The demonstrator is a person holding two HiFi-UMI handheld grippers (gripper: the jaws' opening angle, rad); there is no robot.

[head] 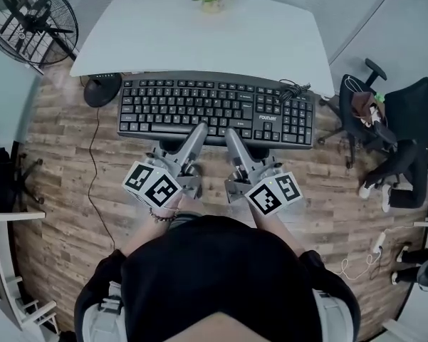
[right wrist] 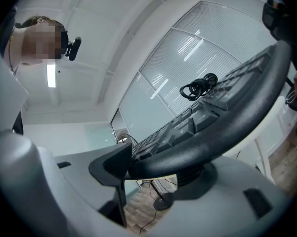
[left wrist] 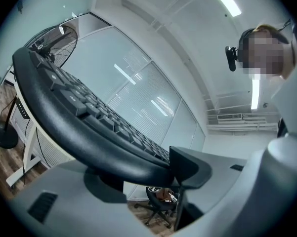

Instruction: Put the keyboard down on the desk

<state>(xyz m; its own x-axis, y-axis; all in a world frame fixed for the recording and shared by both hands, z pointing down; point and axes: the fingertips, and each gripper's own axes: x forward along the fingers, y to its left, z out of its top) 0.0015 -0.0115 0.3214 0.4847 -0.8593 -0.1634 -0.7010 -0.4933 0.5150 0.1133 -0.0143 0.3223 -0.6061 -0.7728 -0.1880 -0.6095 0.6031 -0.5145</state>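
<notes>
The left gripper [head: 199, 130] pinches the near edge of the keyboard [head: 215, 107], just left of its middle. In the left gripper view, one jaw of the gripper [left wrist: 153, 177] lies under the rim of the keyboard [left wrist: 79, 117] and the dark pad of the other presses on its key side, so the jaws stand fairly wide around the thick rim. The right gripper [head: 232, 134] grips the same edge just right of the middle. In its own view the gripper [right wrist: 153, 169] clamps the rim of the keyboard [right wrist: 222, 127] the same way.

The keyboard lies level at the centre of the head view, its long side running from 9 to 3 o'clock. Its near part hangs over the floor [head: 57, 191]. Its far edge meets the near edge of the table [head: 199, 34] at 12 o'clock; I cannot tell whether they touch. A coiled cable [head: 293, 90] sits on its right end.

The table top beyond is bare except for a small pot [head: 214, 4] with a plant in it, at the far edge. A fan [head: 32, 20] stands at 10 o'clock and a chair [head: 363, 105] at 3 o'clock, both well apart from the keyboard.
</notes>
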